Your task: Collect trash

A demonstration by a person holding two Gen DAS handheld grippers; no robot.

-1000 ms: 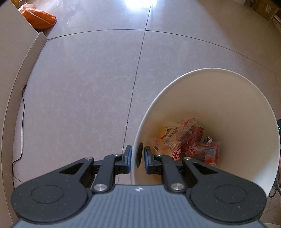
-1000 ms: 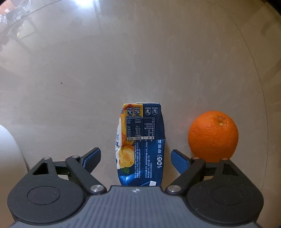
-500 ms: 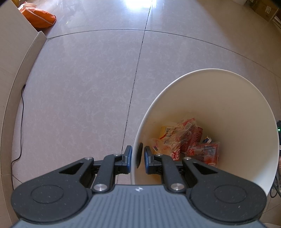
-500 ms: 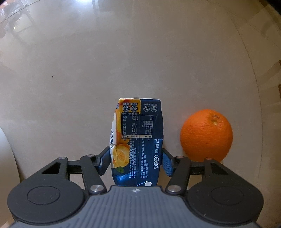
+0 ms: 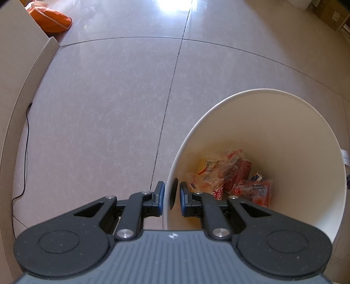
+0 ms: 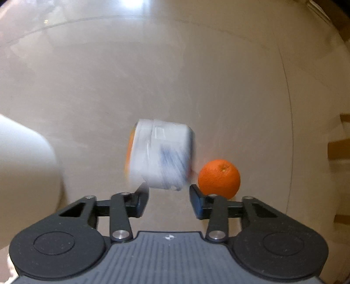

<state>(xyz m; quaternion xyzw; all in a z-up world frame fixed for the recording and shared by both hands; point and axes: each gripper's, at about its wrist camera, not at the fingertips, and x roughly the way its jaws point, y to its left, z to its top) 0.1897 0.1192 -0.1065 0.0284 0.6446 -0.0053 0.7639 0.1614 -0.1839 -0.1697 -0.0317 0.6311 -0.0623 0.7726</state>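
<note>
My left gripper [image 5: 171,194] points down and is shut on the rim of a white trash bin [image 5: 284,135]. Several red and yellow wrappers [image 5: 227,174] lie at the bin's bottom. In the right wrist view a juice carton [image 6: 161,153] hangs blurred above the floor, tipped so its white end faces the camera. My right gripper [image 6: 169,196] pinches the carton's near end, its jaws still closing on it. An orange [image 6: 218,178] rests on the floor below, just right of the carton. The bin's white side [image 6: 24,166] shows at the left edge.
Glossy tiled floor surrounds the bin. A beige panel [image 5: 17,65] runs along the left, with a black cable [image 5: 26,135] at its foot. An orange bag [image 5: 50,19] lies far left, and a cardboard box [image 5: 332,13] sits far right.
My right gripper closed on the carton and rose with it; the carton swung so its white end faces the camera, and the orange looks smaller. The left gripper and bin kept still.
</note>
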